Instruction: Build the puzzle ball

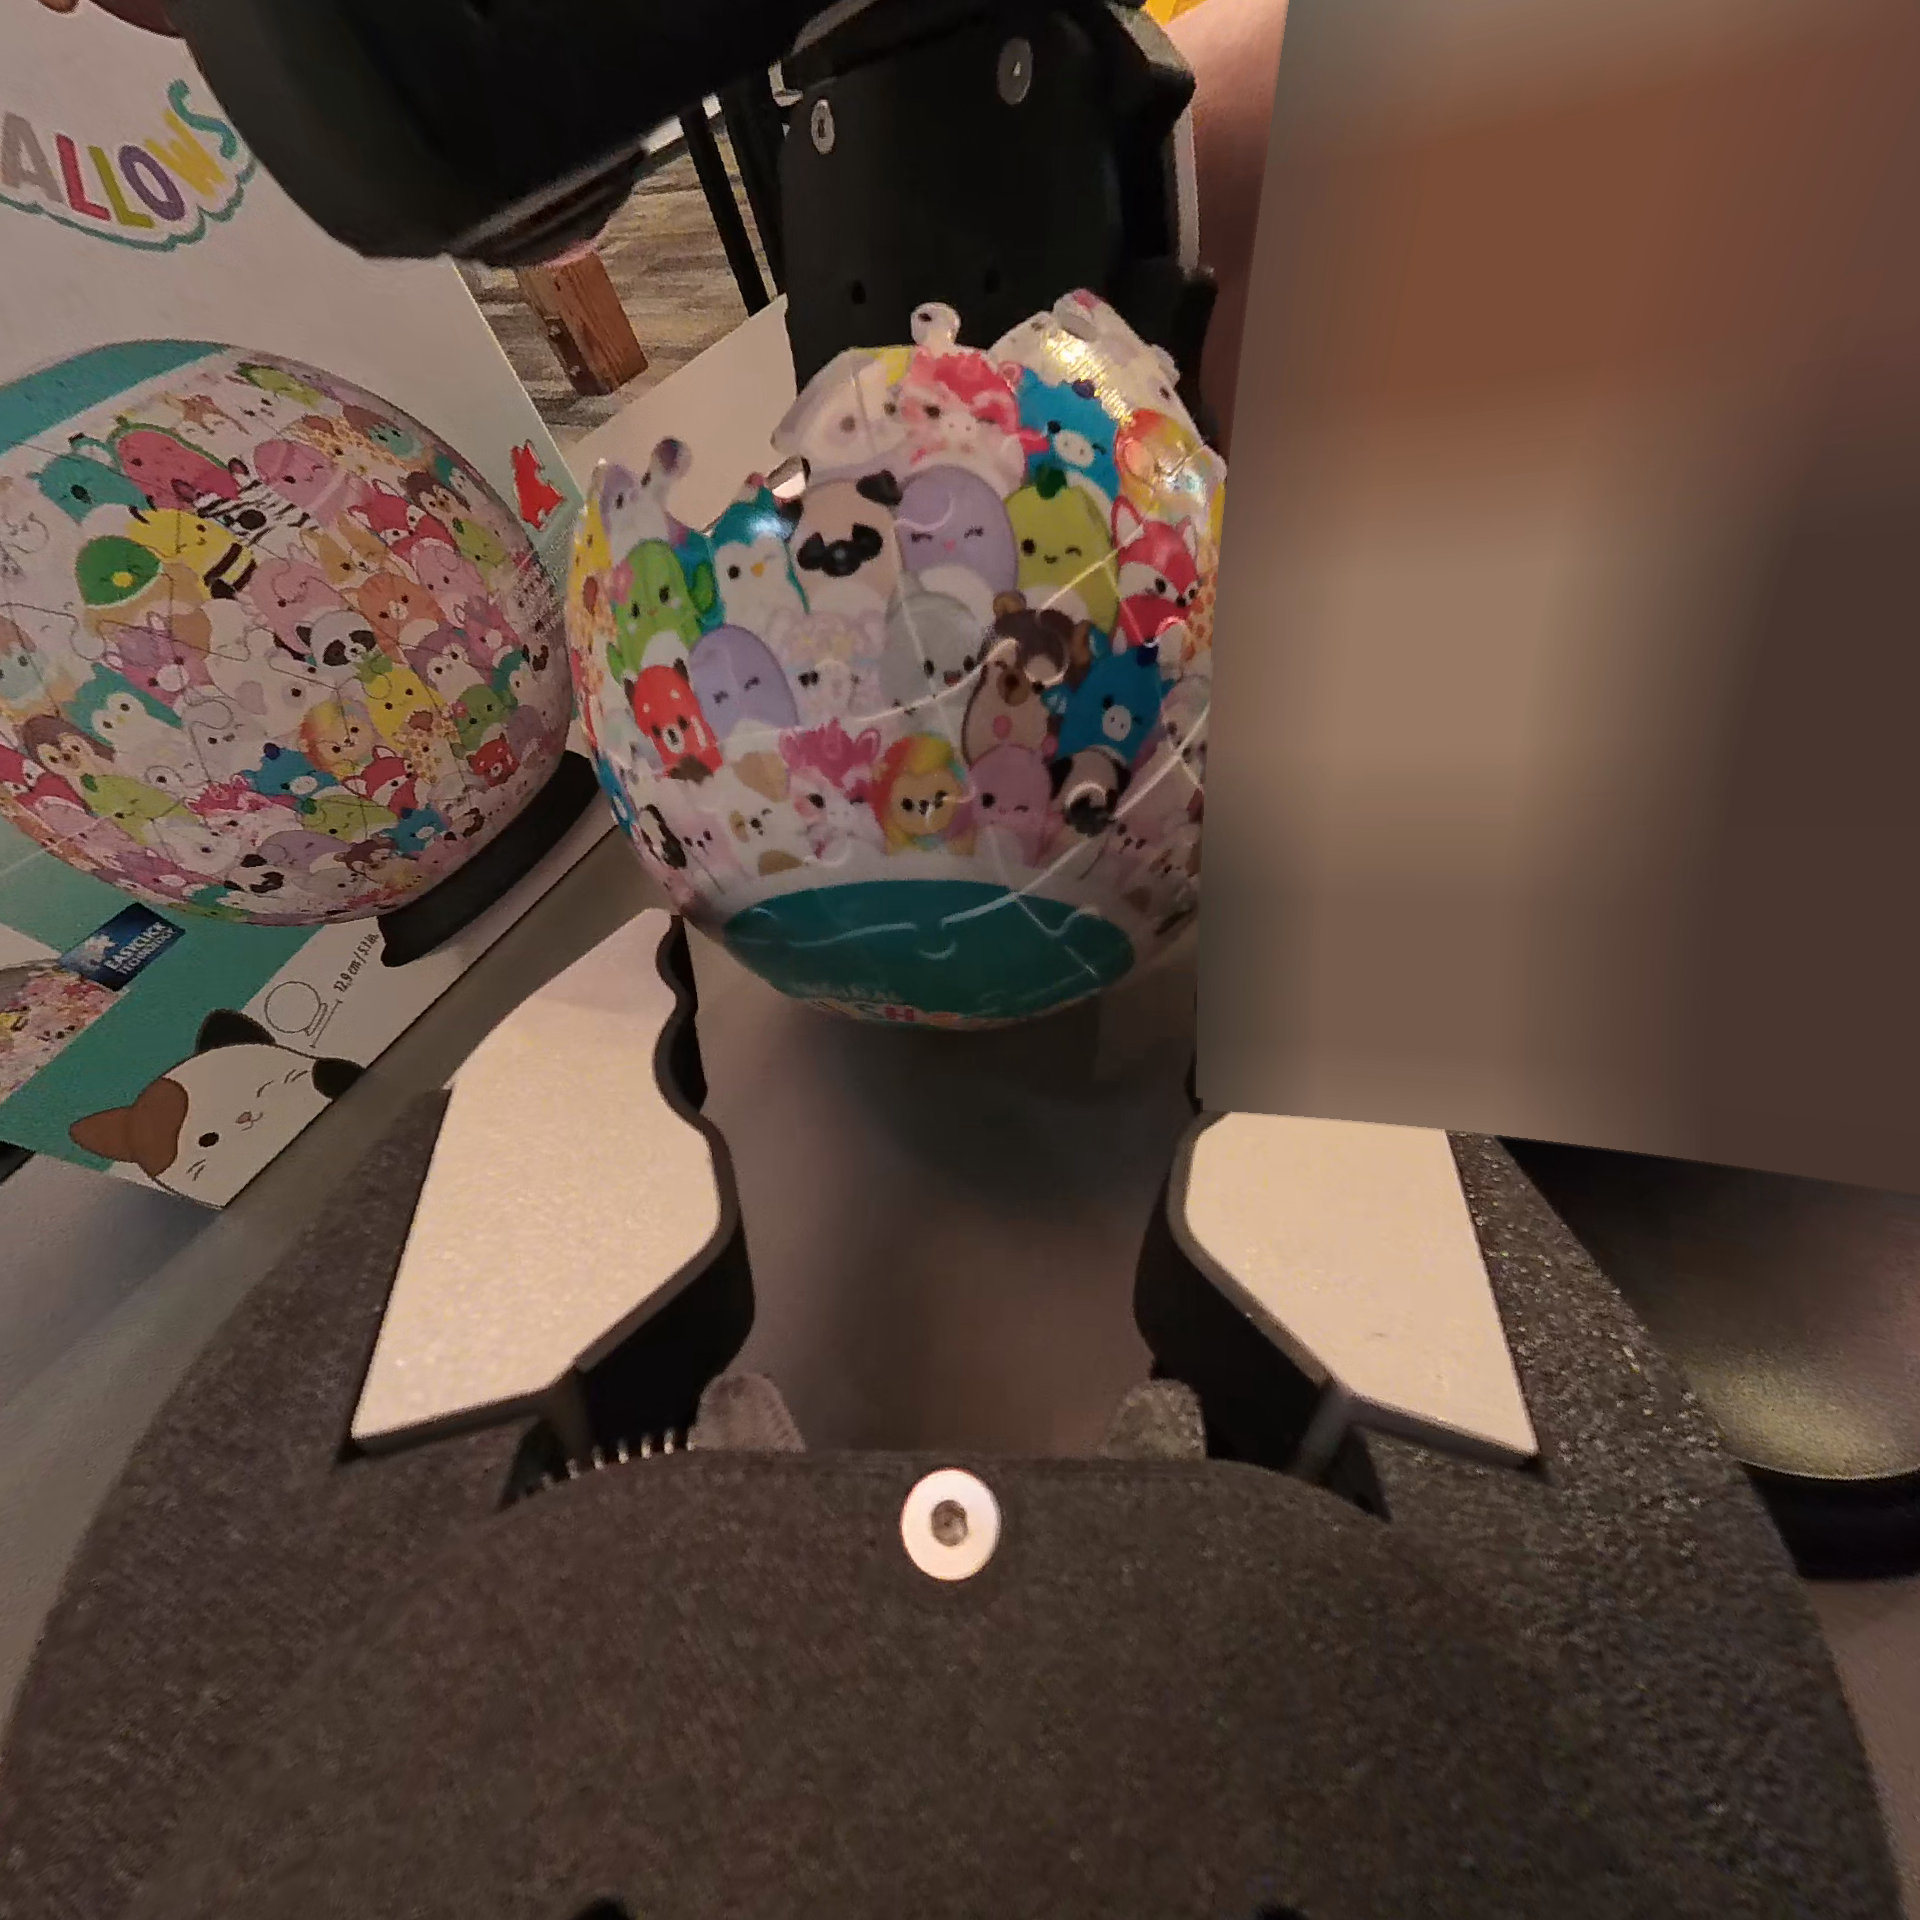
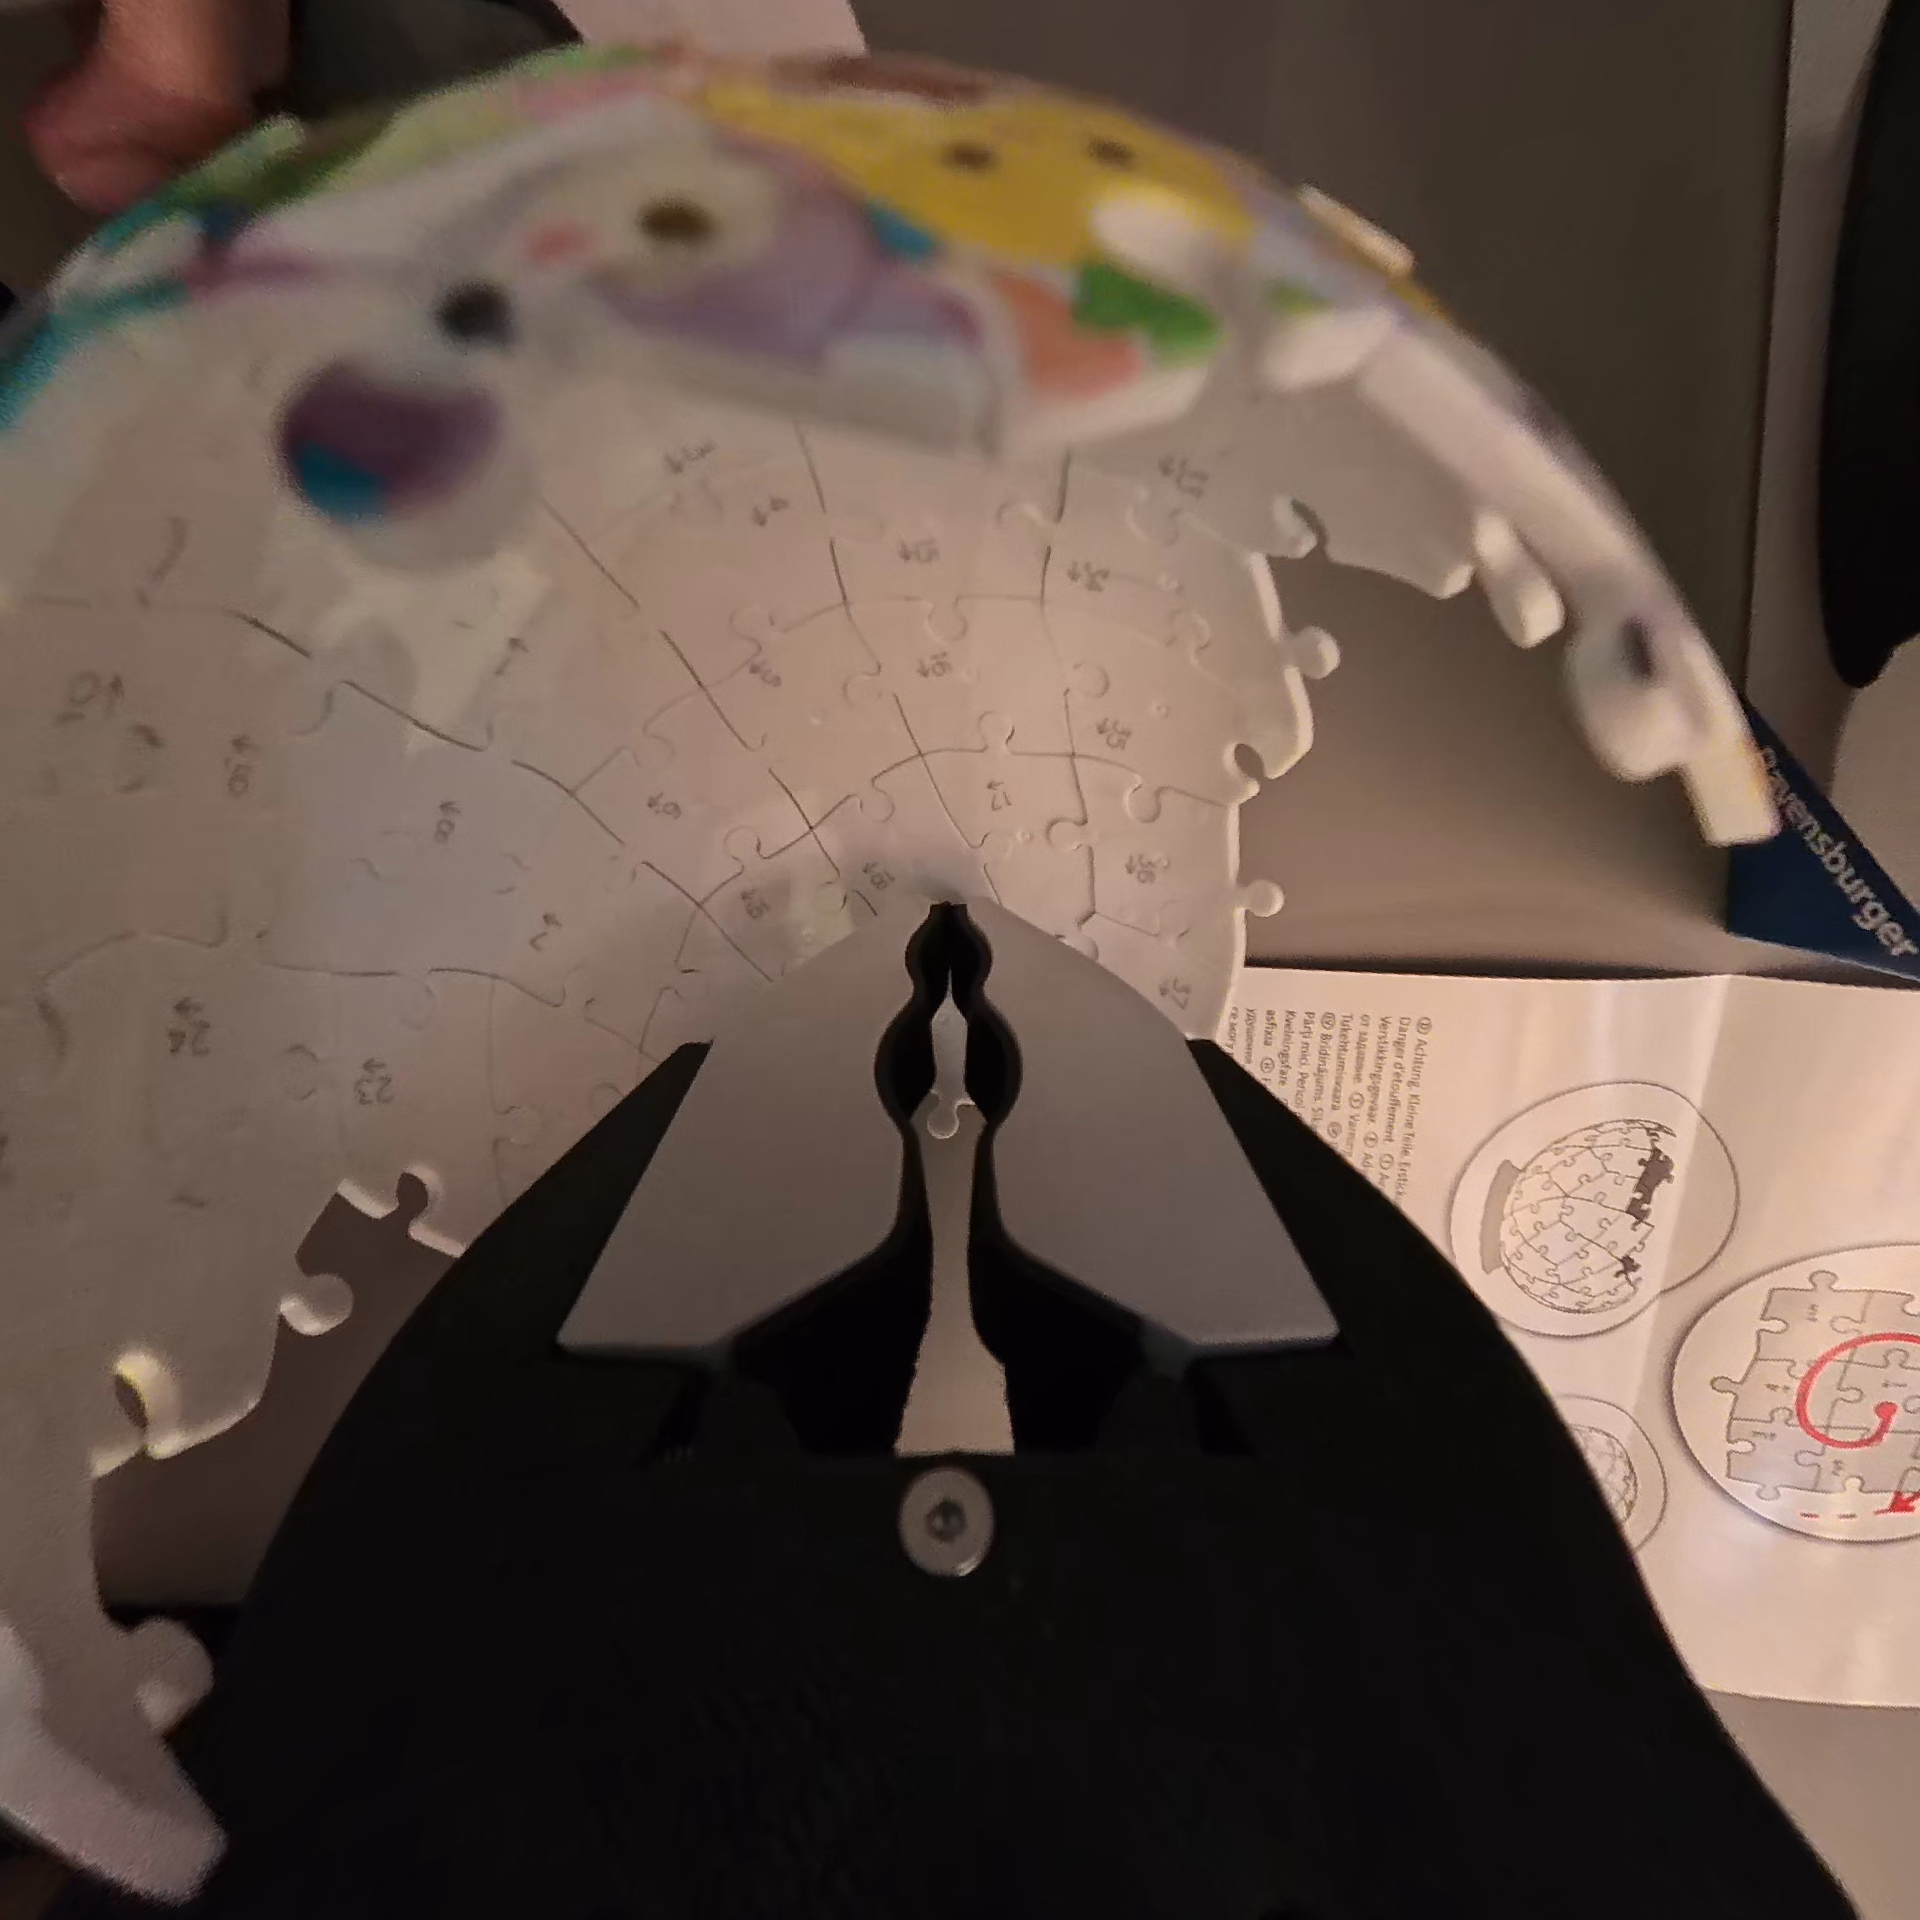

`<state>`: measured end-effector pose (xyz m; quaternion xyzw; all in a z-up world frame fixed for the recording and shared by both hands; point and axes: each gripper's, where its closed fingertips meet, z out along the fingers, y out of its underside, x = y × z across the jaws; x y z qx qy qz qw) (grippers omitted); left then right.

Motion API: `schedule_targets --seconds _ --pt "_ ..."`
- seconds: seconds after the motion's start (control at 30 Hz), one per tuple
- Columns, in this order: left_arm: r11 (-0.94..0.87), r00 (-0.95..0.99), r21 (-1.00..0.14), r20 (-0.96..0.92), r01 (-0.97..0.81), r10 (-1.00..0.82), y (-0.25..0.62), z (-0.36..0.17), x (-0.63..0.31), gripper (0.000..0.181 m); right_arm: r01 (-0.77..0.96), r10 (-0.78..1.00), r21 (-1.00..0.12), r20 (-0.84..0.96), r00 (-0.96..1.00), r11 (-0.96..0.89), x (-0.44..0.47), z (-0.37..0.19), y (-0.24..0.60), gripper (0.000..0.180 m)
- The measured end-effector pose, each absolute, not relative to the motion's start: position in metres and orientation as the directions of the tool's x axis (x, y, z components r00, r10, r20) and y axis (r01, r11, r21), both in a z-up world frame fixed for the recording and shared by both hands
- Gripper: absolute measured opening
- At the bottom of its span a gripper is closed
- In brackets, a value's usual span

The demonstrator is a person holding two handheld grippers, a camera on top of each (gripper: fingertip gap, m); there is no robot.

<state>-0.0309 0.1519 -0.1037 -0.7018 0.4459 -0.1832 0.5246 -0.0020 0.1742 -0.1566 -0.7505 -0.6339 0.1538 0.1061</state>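
The part-built puzzle ball [image 1: 904,675] is covered in colourful plush animals, has a teal cap at the bottom and a jagged open top. My left gripper [image 1: 935,966] holds its jaws wide around the ball's lower part. Its left finger [image 1: 681,997] touches the ball's side and its right finger is hidden by a blurred patch. In the right wrist view I look into the ball's white, numbered inside [image 2: 727,675]. My right gripper [image 2: 940,920] is shut on a white puzzle piece [image 2: 940,1117], with its tips at the ball's rim. Its black body [image 1: 935,208] stands behind the ball.
The puzzle's box [image 1: 260,623], with a picture of the finished ball, stands just left of the ball. A folded instruction sheet [image 2: 1558,1247] lies on the grey table at the right, with a blue box corner [image 2: 1849,883] behind it. A hand [image 2: 125,135] shows at the top left. Left tips to right tips: about 7 cm.
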Motion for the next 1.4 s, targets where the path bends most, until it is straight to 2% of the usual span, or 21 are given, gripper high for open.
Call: schedule_targets --seconds 0.17,0.6,0.7,0.87,0.9,0.93,0.97,1.03,1.17,1.4 --pt "-0.052 0.532 -0.897 -0.213 -0.439 -0.819 0.151 -0.104 -0.032 0.093 0.924 0.99 -0.357 -0.067 0.12 -0.136 -0.003 -0.155 0.175 0.001" --pt "-0.03 0.522 -0.856 -0.286 -0.516 -0.804 0.142 -0.114 -0.043 0.093 0.831 0.982 -0.533 -0.004 0.186 -0.16 -0.002 -0.094 0.184 0.001" --pt "-0.026 0.513 -0.828 -0.322 -0.56 -0.795 0.138 -0.119 -0.047 0.093 0.8 0.969 -0.565 0.004 0.245 -0.2 0.004 -0.081 0.191 0.001" --pt "-0.055 0.508 -0.782 -0.348 -0.621 -0.788 0.133 -0.13 -0.056 0.092 0.65 0.914 -0.672 -0.103 0.393 -0.355 0.014 -0.054 0.199 0.001" --pt "-0.068 0.513 -0.777 -0.344 -0.626 -0.787 0.132 -0.132 -0.059 0.092 0.6 0.894 -0.689 -0.164 0.417 -0.406 0.017 -0.049 0.198 0.004" --pt "-0.084 0.523 -0.781 -0.329 -0.618 -0.786 0.131 -0.133 -0.06 0.09 0.545 0.872 -0.701 -0.243 0.425 -0.46 0.018 -0.044 0.194 0.035" --pt "-0.101 0.533 -0.784 -0.316 -0.613 -0.785 0.13 -0.133 -0.061 0.09 0.49 0.847 -0.705 -0.32 0.424 -0.512 0.018 -0.04 0.19 0.043" --pt "-0.123 0.545 -0.791 -0.29 -0.599 -0.787 0.128 -0.132 -0.062 0.089 0.41 0.8 -0.703 -0.406 0.441 -0.582 0.019 -0.038 0.185 0.044" --pt "-0.17 0.567 -0.798 -0.242 -0.578 -0.787 0.122 -0.13 -0.062 0.09 0.403 0.739 -0.668 -0.341 0.581 -0.626 0.027 -0.061 0.185 0.058" --pt "-0.285 0.62 -0.791 -0.147 -0.542 -0.771 0.114 -0.137 -0.073 0.09 0.391 0.685 -0.599 -0.402 0.607 -0.698 0.016 -0.101 0.187 0.05"
